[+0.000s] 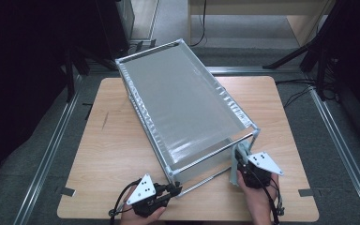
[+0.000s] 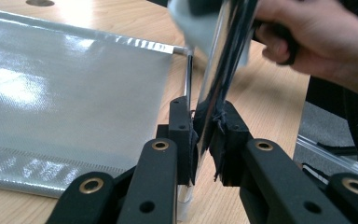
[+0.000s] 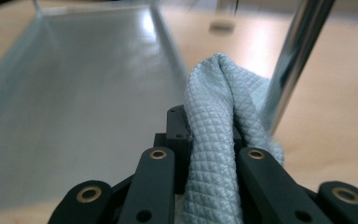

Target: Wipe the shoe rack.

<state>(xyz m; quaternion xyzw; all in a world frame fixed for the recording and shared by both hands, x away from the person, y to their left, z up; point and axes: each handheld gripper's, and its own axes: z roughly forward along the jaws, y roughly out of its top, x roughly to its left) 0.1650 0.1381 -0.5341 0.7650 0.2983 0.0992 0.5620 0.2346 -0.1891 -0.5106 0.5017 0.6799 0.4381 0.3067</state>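
A chrome-framed rack (image 1: 183,103) with grey fabric shelves stands slanted on the wooden table (image 1: 117,150). My left gripper (image 1: 172,190) is at the rack's near corner. In the left gripper view the left gripper (image 2: 207,135) is shut on a chrome rod (image 2: 226,56) of the frame. My right gripper (image 1: 240,168) is at the rack's near right post, shut on a pale blue waffle cloth (image 1: 236,161). In the right gripper view the cloth (image 3: 214,121) bulges out between the jaws of the right gripper (image 3: 209,135) and touches a chrome post (image 3: 293,60).
The grey fabric shelf (image 3: 84,84) stretches away to the left of the cloth. A person's hand (image 2: 307,32) holds the right gripper beyond the rod. Bare table lies left of the rack (image 1: 108,140) and along the front edge. Metal floor rails (image 1: 51,150) run beside the table.
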